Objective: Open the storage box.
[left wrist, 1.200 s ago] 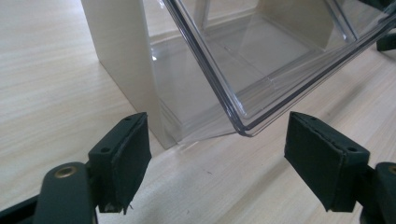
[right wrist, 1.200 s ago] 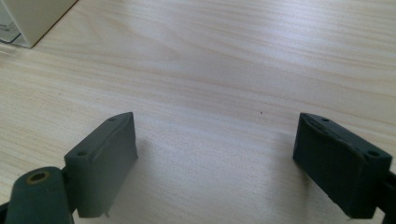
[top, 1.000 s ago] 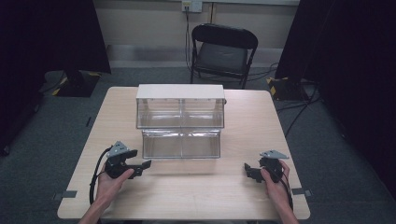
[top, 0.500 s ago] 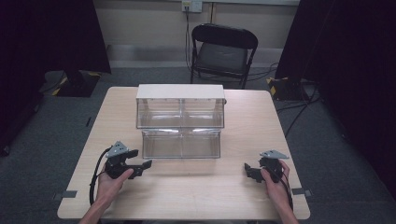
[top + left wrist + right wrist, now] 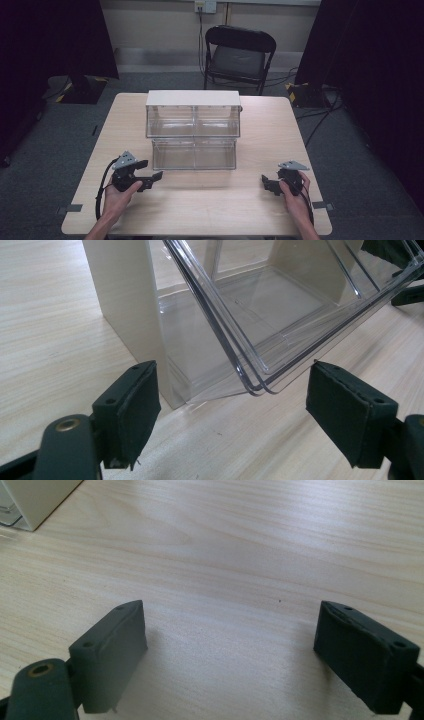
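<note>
A clear plastic drawer cabinet (image 5: pixel 193 121) with a cream top and sides stands at the middle of the wooden table (image 5: pixel 260 200). Its lower drawer (image 5: pixel 194 154) is pulled out toward me and looks empty. My left gripper (image 5: pixel 156 179) is open, low over the table just left of that drawer's front; in the left gripper view the drawer's clear corner (image 5: pixel 260 385) hangs between and beyond the jaws, beside the cream side wall (image 5: pixel 135 320). My right gripper (image 5: pixel 264 182) is open near the table's front right, with bare wood between its pads (image 5: pixel 112 652).
A black folding chair (image 5: pixel 239 55) stands behind the table's far edge. Cables (image 5: pixel 320 120) run over the grey floor at the right. Dark curtains hang on both sides. The cabinet's cream corner (image 5: pixel 35 500) sits at the top left of the right gripper view.
</note>
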